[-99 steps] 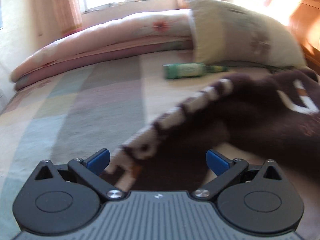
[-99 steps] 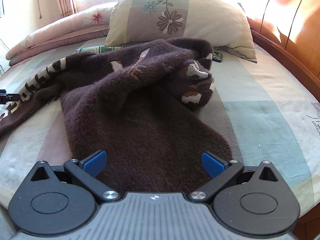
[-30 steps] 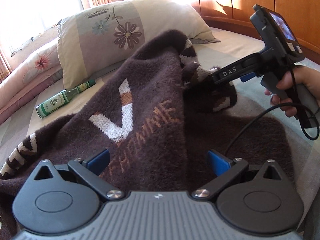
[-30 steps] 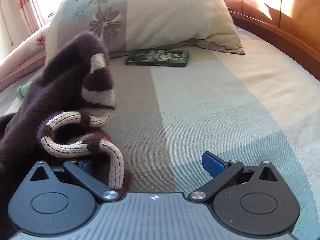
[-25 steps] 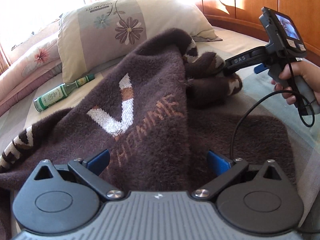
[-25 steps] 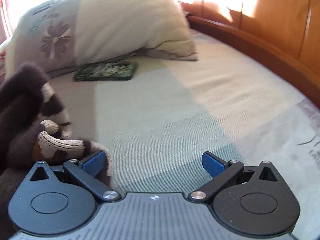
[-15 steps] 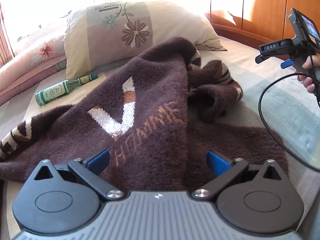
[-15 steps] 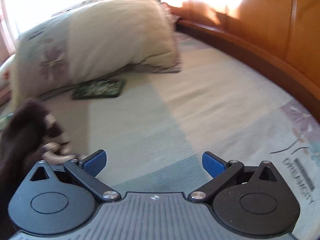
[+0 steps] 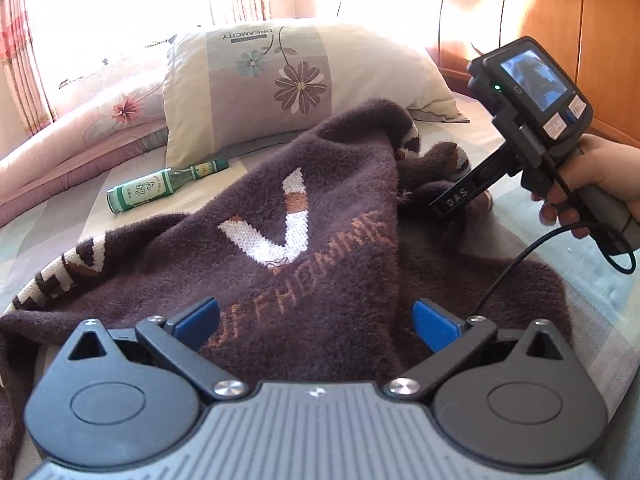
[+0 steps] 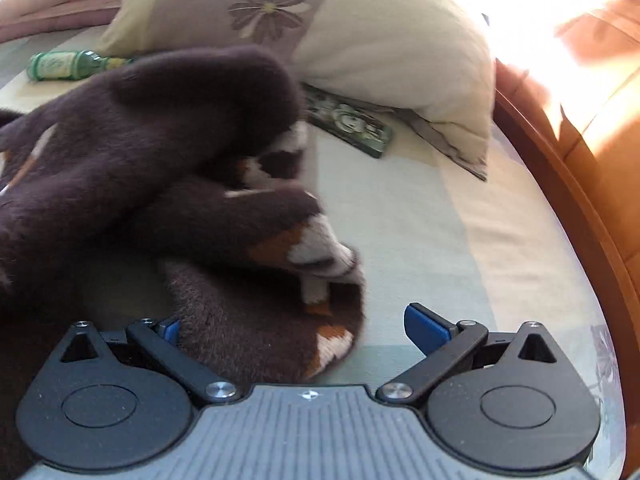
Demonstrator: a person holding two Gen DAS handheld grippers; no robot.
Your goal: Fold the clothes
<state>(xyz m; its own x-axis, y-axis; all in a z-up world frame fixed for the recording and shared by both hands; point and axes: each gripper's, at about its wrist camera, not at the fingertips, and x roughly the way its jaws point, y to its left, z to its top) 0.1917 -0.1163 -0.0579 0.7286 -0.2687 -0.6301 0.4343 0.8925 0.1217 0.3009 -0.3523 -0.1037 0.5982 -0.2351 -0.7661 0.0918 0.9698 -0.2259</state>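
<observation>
The sweater (image 9: 312, 232) sprawls on the bed (image 9: 600, 280), pillow (image 9: 280, 80) behind it, bottle (image 9: 160, 190) off to its left.

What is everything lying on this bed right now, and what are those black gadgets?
sweater: one, dark brown with a white V and orange lettering, bunched across the middle of the bed.
pillow: one, cream and mauve with flower print, behind the sweater.
bottle: one, green glass with a pale label, lying on its side in front of the pillow.
flat case: one, dark green with a cartoon print, lying by the pillow's corner.
folded quilt: one, pink floral, along the far edge.
headboard: one, orange-brown wood, at the bed's side.
left gripper: one, black with blue pads, open over the sweater.
right gripper: one, black with blue pads, open around a sweater cuff.
right hand: one, holding the right gripper's handle.
</observation>
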